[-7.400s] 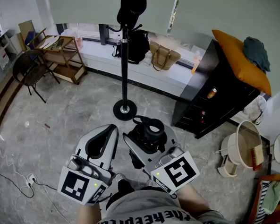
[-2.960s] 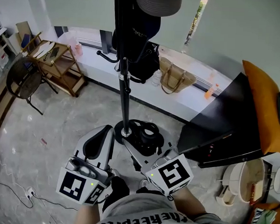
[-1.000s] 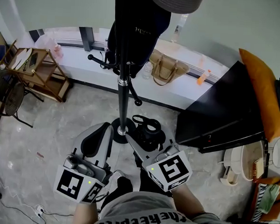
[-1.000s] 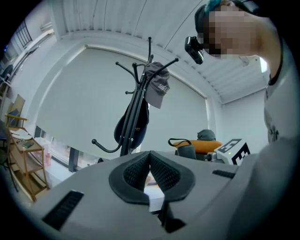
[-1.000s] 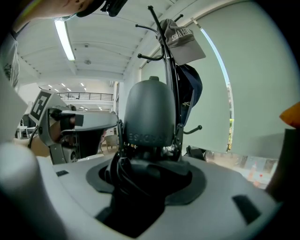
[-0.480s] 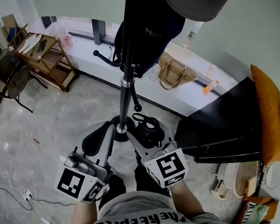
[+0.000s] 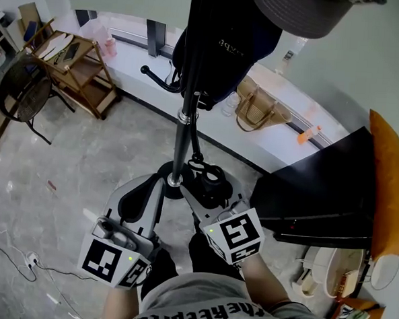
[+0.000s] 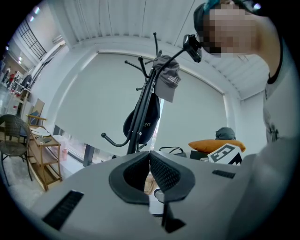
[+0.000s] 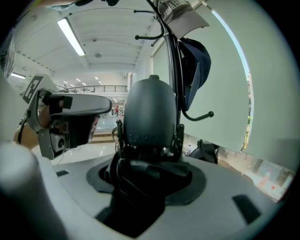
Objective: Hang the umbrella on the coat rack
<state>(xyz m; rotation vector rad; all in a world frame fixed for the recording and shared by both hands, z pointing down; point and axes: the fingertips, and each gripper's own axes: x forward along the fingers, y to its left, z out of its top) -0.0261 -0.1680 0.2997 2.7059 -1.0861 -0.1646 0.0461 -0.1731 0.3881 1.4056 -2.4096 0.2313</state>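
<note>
My right gripper [image 7: 202, 204] is shut on a folded black umbrella [image 7: 208, 181], whose strap loop points toward the coat rack. In the right gripper view the umbrella [image 9: 150, 117] stands upright between the jaws of the right gripper [image 9: 145, 183]. The black coat rack pole [image 7: 182, 127] rises just beyond both grippers, with its round base [image 7: 163, 177] on the floor. A free curved hook [image 7: 157, 79] sticks out to the left. A dark bag [image 7: 226, 46] and a grey hat [image 7: 303, 13] hang higher up. My left gripper [image 7: 147, 191] is shut and holds nothing, its pads [image 8: 159, 171] pressed together.
A wooden shelf cart [image 7: 74, 63] and a dark chair [image 7: 25, 94] stand at the left. To the right is a black cabinet [image 7: 319, 190] with an orange cushion [image 7: 390, 187]. A tan handbag [image 7: 260, 105] sits on the window sill. A cable [image 7: 12, 252] lies on the floor.
The coat rack has drawn closer and now stands directly ahead of both grippers. The umbrella stays in the right gripper. The left gripper stays shut and empty.
</note>
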